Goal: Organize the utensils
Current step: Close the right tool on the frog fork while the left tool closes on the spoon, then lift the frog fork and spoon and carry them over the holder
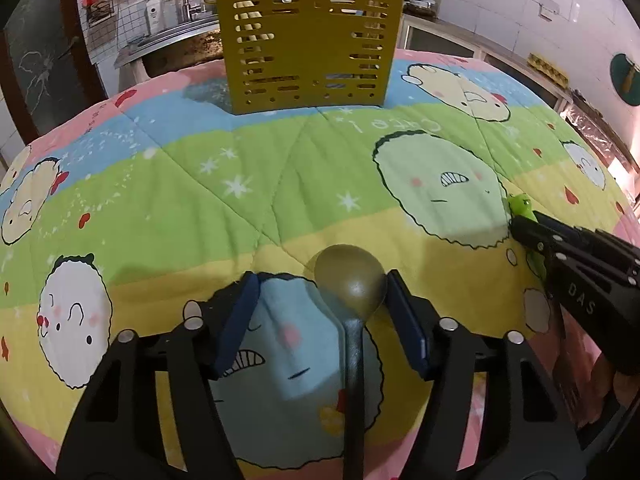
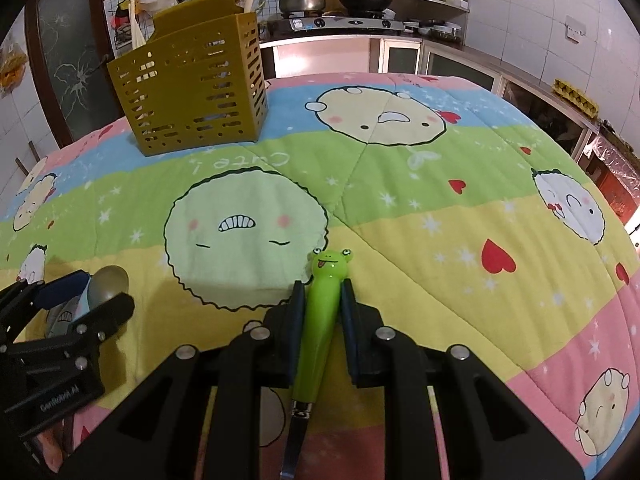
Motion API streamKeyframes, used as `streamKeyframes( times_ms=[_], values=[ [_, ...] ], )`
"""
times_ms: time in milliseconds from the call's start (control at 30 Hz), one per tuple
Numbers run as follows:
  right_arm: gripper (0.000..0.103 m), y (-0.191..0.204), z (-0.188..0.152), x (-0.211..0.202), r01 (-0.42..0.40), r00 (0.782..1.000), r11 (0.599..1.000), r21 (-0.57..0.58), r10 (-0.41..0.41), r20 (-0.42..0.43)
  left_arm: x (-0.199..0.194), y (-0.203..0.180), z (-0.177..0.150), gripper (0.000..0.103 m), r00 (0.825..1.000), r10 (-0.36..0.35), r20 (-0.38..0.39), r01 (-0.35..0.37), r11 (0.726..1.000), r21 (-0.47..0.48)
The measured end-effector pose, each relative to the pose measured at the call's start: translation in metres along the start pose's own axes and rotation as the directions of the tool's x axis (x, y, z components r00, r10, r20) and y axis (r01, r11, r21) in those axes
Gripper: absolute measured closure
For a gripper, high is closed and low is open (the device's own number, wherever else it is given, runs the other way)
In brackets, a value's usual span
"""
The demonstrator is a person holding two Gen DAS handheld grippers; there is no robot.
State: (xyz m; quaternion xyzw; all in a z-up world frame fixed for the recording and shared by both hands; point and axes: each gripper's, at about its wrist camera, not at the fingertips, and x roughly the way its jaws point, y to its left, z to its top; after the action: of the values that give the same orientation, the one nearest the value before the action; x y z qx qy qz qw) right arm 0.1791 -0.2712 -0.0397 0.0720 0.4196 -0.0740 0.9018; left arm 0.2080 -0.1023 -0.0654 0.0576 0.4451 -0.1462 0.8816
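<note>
A metal spoon [image 1: 352,284] lies bowl-forward on the quilt, between the fingers of my left gripper [image 1: 320,304], which is open around it; the right pad is close to the bowl. It also shows in the right wrist view [image 2: 110,282]. My right gripper [image 2: 322,312] is shut on the green frog-handled utensil [image 2: 322,320], frog head forward, metal end [image 2: 294,440] pointing back. A yellow slotted utensil holder [image 1: 308,46] stands at the far side of the table; it also shows in the right wrist view [image 2: 192,88].
A cartoon-print quilt [image 1: 280,184] covers the table. Behind it are a sink counter [image 1: 172,36], a stove with pots [image 2: 332,16] and shelves. The right gripper [image 1: 580,264] is at the right of the left wrist view.
</note>
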Motion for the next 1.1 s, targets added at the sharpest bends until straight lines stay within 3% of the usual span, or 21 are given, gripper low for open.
streamKeyframes(
  times_ms=[200,467,600,1100],
  values=[
    [0.084,0.004,-0.001,-0.001,0.026,1.0,1.0,-0.017,-0.026,0.005,-0.001,0.01,0.004,0.057,1.0,-0.018,0.0,0.018,0.999,-0.051],
    [0.085,0.009,-0.002,-0.002,0.029,0.999,0.999,-0.037,-0.029,0.014,-0.001,0.011,0.002,0.061,1.0,-0.01,0.008,0.01,0.998,-0.055],
    [0.085,0.008,-0.001,-0.003,0.006,1.0,0.999,-0.033,-0.005,0.016,-0.001,0.017,0.003,0.068,1.0,-0.022,0.014,0.023,0.997,-0.077],
    [0.086,0.009,0.002,-0.013,-0.051,0.998,0.998,-0.038,0.052,0.029,-0.007,0.026,0.004,0.068,0.999,-0.044,0.028,0.047,0.993,-0.109]
  ],
)
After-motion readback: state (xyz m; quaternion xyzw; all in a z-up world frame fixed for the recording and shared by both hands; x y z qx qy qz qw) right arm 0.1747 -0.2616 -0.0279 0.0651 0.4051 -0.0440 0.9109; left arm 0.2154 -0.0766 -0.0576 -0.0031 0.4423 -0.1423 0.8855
